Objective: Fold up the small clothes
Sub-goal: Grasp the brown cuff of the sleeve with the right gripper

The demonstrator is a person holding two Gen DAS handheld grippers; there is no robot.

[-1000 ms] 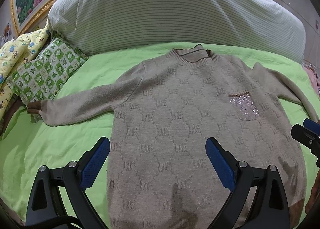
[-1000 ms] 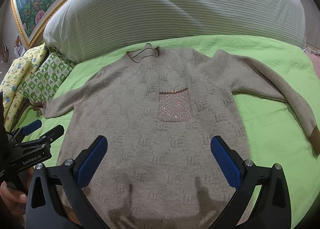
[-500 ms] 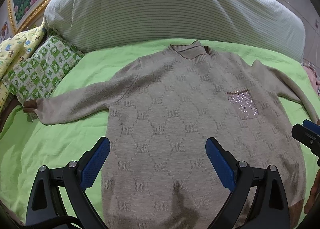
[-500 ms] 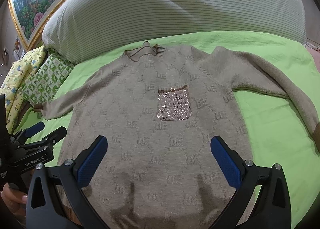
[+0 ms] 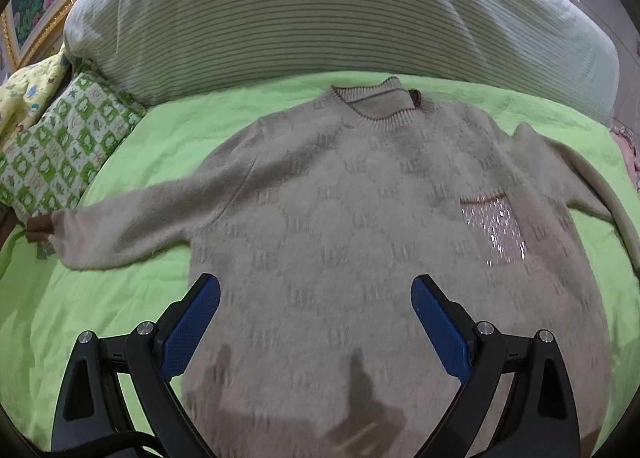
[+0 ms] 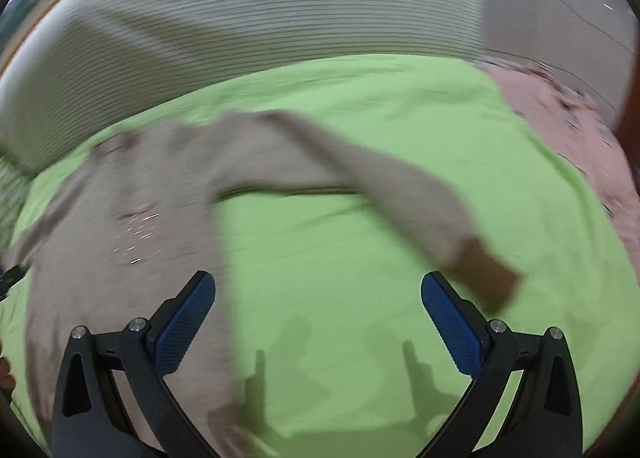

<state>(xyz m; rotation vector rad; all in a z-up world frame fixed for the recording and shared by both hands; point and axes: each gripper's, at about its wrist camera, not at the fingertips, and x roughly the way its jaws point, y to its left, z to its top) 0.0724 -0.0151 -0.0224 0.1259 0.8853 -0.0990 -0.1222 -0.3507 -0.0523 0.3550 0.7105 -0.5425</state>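
Sweater lies flat and face up on the green bed sheet, neck toward the big striped pillow at the head of the bed. Both sleeves are spread out to the sides. One sleeve reaches toward the green checked pillow at the sheet's edge. The other sleeve bends down across the sheet, and its brown cuff lies just beside one blue pad of the right gripper. The right view is blurry. A shiny pocket sits on the chest. The neck has a ribbed collar.

The left gripper hangs over the lower part of the sweater. Its jaws are wide apart and hold nothing. The right gripper is over bare sheet between the sweater's body and the cuff. Its jaws are wide apart too, with nothing in them.
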